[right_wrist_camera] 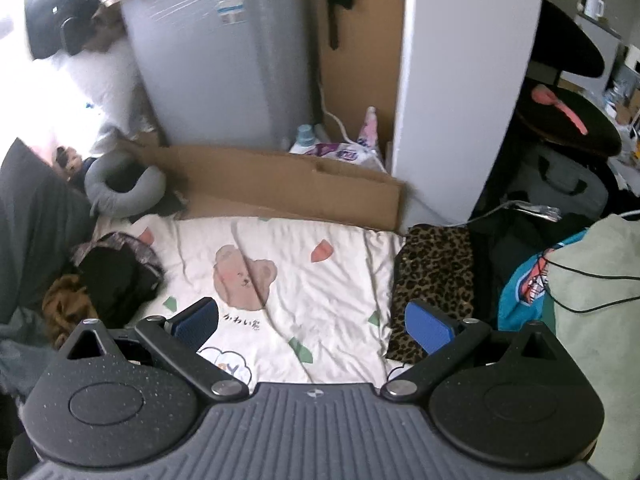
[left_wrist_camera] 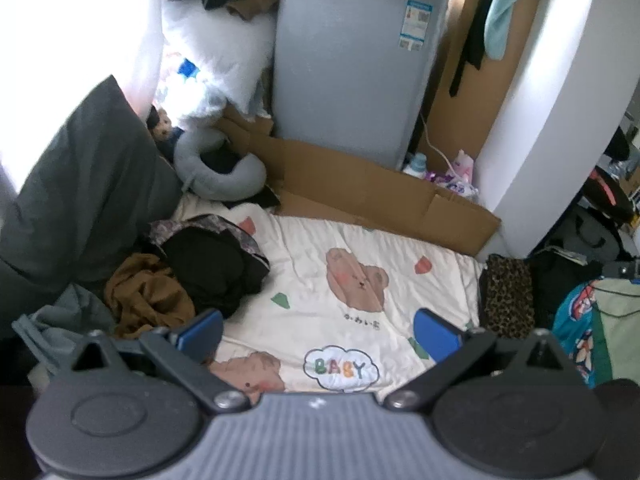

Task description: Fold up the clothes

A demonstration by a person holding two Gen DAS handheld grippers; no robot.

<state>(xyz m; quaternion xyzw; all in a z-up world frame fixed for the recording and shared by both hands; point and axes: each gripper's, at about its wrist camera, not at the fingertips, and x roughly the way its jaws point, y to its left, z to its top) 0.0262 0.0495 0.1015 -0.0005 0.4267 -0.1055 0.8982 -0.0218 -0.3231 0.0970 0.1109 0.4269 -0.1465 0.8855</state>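
Left hand-held gripper (left_wrist_camera: 318, 334) held above the near part of the bed, pointing forward and angled down at the cream bear-print blanket (left_wrist_camera: 320, 276). Jaws wide apart, nothing between the blue pads (left_wrist_camera: 200, 334). Not touching any fabric.

Right hand-held gripper (right_wrist_camera: 312, 322) in much the same pose, above the blanket (right_wrist_camera: 280, 264), tilted down. Jaws spread wide, empty. Its right pad (right_wrist_camera: 428, 328) sits in front of the near end of the leopard-print garment (right_wrist_camera: 436, 280); whether it touches, cannot tell.

Clothes: an unfolded heap on the left side of the bed, with a black garment (left_wrist_camera: 212, 268) on top of a patterned piece, a brown garment (left_wrist_camera: 148, 300) bunched just beside it and a grey-blue garment (left_wrist_camera: 60, 328) nearer the camera. The same heap shows in the right view at far left, black garment (right_wrist_camera: 116, 276) over the brown one (right_wrist_camera: 66, 312). The leopard-print garment (left_wrist_camera: 508, 296) lies flat along the right edge of the blanket, well apart from the heap. The blanket between them is bare.

Behind: grey neck pillow (left_wrist_camera: 216, 168) at the head of the bed, flat cardboard (left_wrist_camera: 360, 188) along the far edge, grey appliance (left_wrist_camera: 352, 68) upright behind it, dark grey pillow (left_wrist_camera: 80, 184) at left.
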